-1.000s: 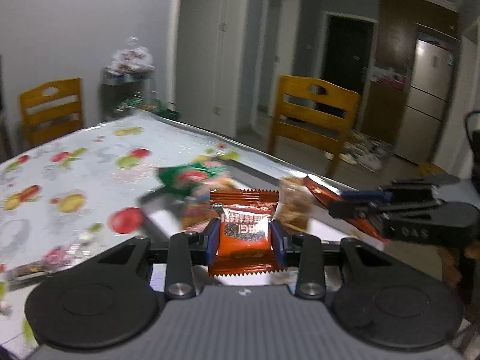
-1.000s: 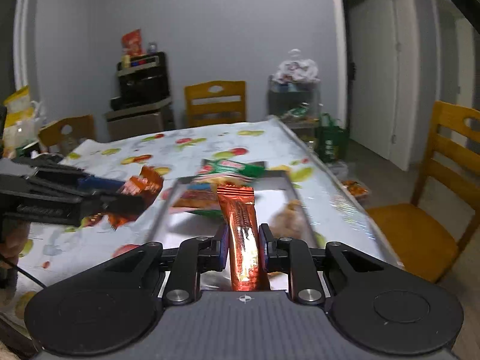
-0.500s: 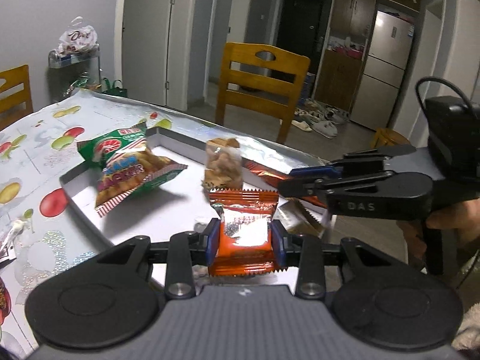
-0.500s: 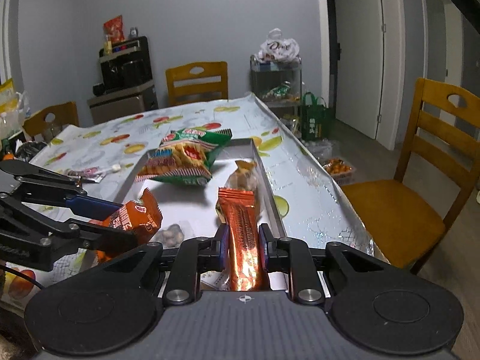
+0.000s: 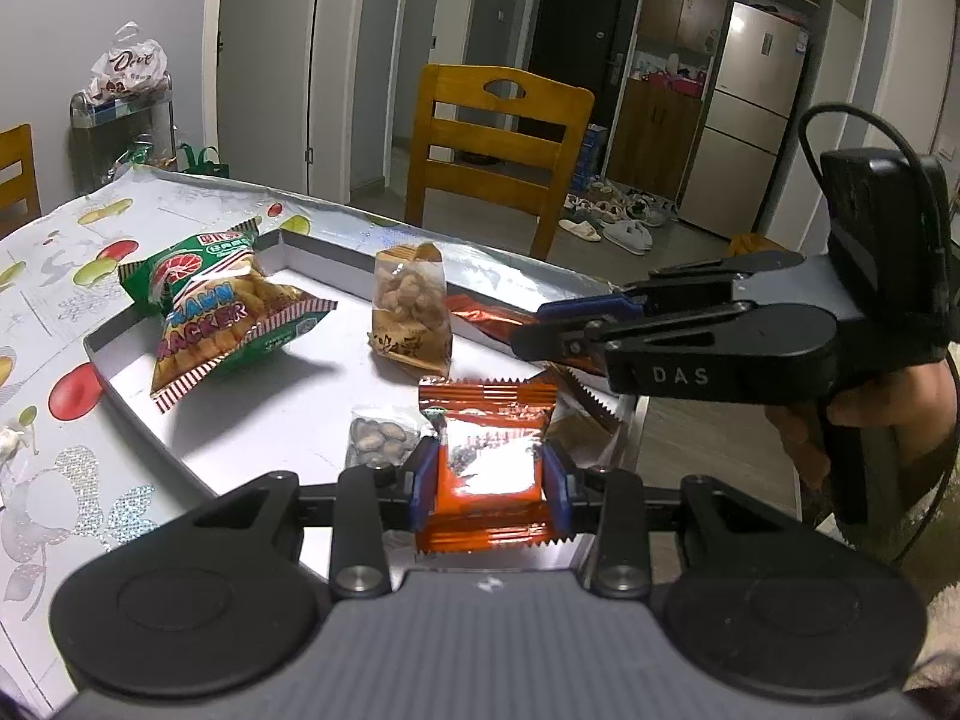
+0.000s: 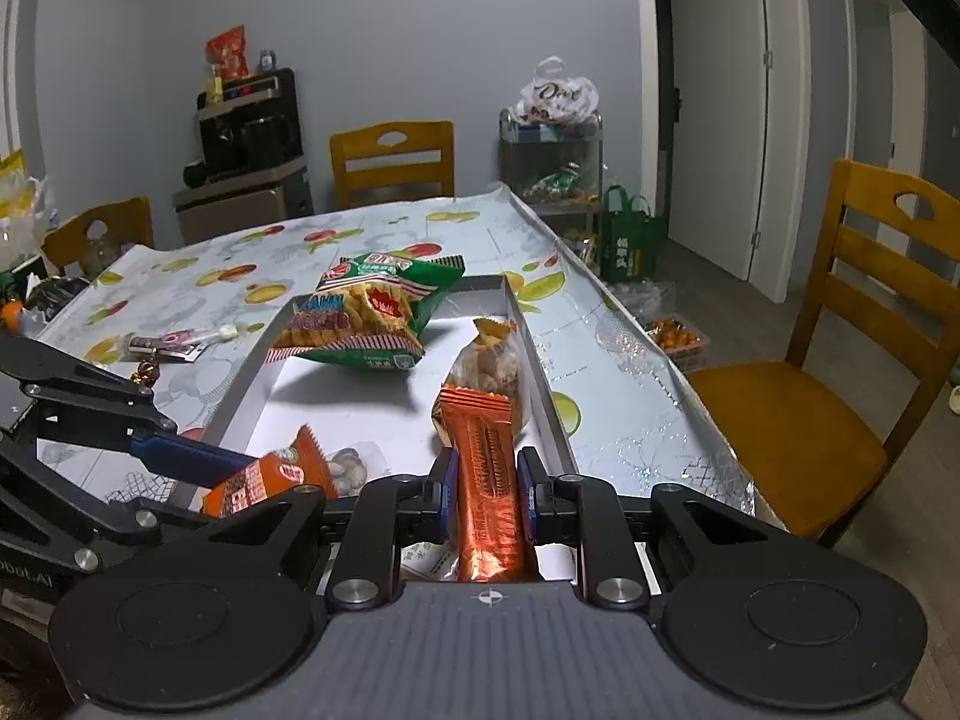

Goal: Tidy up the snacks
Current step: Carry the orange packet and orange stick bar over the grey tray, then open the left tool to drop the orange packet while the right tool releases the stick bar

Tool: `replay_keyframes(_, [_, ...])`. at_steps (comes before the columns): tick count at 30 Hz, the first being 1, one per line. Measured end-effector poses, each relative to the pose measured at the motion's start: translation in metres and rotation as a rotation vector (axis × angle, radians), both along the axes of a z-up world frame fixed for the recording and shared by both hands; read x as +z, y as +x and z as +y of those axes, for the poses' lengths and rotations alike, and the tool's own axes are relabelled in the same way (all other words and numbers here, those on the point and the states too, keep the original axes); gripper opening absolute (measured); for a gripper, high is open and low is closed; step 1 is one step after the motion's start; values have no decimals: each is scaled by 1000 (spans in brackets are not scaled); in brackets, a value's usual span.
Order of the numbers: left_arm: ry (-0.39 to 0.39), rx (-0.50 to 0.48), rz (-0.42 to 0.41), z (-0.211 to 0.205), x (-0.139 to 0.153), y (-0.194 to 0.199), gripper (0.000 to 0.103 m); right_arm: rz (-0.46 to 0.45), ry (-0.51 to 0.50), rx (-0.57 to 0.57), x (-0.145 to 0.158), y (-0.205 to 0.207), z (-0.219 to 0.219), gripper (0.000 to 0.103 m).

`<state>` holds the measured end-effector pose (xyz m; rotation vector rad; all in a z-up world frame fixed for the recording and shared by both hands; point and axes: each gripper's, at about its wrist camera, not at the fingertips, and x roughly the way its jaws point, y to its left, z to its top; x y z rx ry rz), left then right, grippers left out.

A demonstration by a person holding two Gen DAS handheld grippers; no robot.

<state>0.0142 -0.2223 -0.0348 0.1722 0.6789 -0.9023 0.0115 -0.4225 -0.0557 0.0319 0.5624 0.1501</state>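
Observation:
My left gripper (image 5: 487,480) is shut on a square orange snack packet (image 5: 487,456), held over the near end of the grey tray (image 5: 114,330). My right gripper (image 6: 487,495) is shut on a long orange wafer bar (image 6: 487,480) above the tray's near right side (image 6: 540,360). The right gripper also shows in the left wrist view (image 5: 540,330), and the left gripper in the right wrist view (image 6: 198,462). In the tray lie a green prawn cracker bag (image 5: 222,312), a clear bag of nuts (image 5: 411,312) and a small nut packet (image 5: 381,441).
The tray sits on a table with a fruit-print cloth (image 6: 372,234). A few small wrapped items (image 6: 174,342) lie left of the tray. Wooden chairs (image 5: 498,138) stand at the table's sides. A cart with snack bags (image 6: 552,144) stands beyond the far end.
Both grippers have come down and in over the tray's near end, each still holding its packet. The small nut packet has come into the left wrist view.

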Motion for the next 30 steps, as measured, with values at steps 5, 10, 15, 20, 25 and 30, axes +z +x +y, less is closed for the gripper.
replay_keyframes(5, [4, 0, -8, -2, -1, 0, 34, -1, 6, -17, -1, 4, -2, 23])
replay_keyframes(10, [3, 1, -7, -3, -3, 1, 34, 9, 8, -25, -5, 7, -2, 23])
replay_keyframes(15, [1, 3, -5, -3, -4, 3, 34, 10, 14, -33, -6, 10, -2, 23])
replay_keyframes(20, [7, 8, -6, -3, -4, 3, 37, 19, 10, -26, -7, 12, -1, 23])
replay_keyframes(25, [6, 14, -6, -2, -4, 3, 38, 25, 6, -20, -8, 12, 0, 23])
replay_keyframes(30, [9, 18, -10, -1, -3, 2, 48, 21, 13, -27, -6, 11, -2, 23])
